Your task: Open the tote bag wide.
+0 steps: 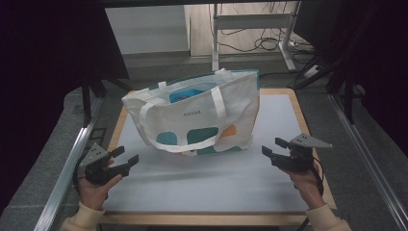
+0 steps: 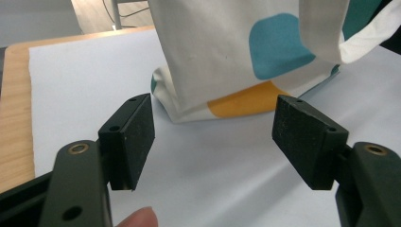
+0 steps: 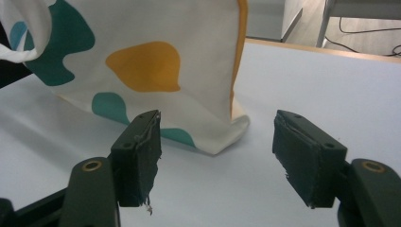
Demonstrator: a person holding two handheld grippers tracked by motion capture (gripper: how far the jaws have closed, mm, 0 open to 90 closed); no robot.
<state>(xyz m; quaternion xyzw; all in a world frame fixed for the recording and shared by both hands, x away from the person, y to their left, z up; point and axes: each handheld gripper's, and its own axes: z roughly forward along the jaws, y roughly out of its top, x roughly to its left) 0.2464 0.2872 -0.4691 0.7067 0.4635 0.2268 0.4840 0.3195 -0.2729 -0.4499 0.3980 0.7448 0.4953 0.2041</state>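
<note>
A white tote bag (image 1: 197, 113) with teal and orange patches stands upright in the middle of the white table mat (image 1: 216, 183), its mouth open with something blue inside. One white handle (image 1: 185, 144) hangs down its front. My left gripper (image 1: 126, 158) is held low at the bag's left front corner, jaws open and empty; the bag's lower corner (image 2: 189, 106) lies just beyond its pads. My right gripper (image 1: 275, 147) hovers off the bag's right front, also open with nothing between its jaws, and the bag's bottom corner (image 3: 227, 137) sits ahead of it.
The mat lies on a wooden table top (image 1: 308, 120) with metal rails (image 1: 62, 173) along both sides. A desk frame (image 1: 250, 29) and floor cables (image 1: 260, 45) stand behind the table. Dark curtains hang at far left and right.
</note>
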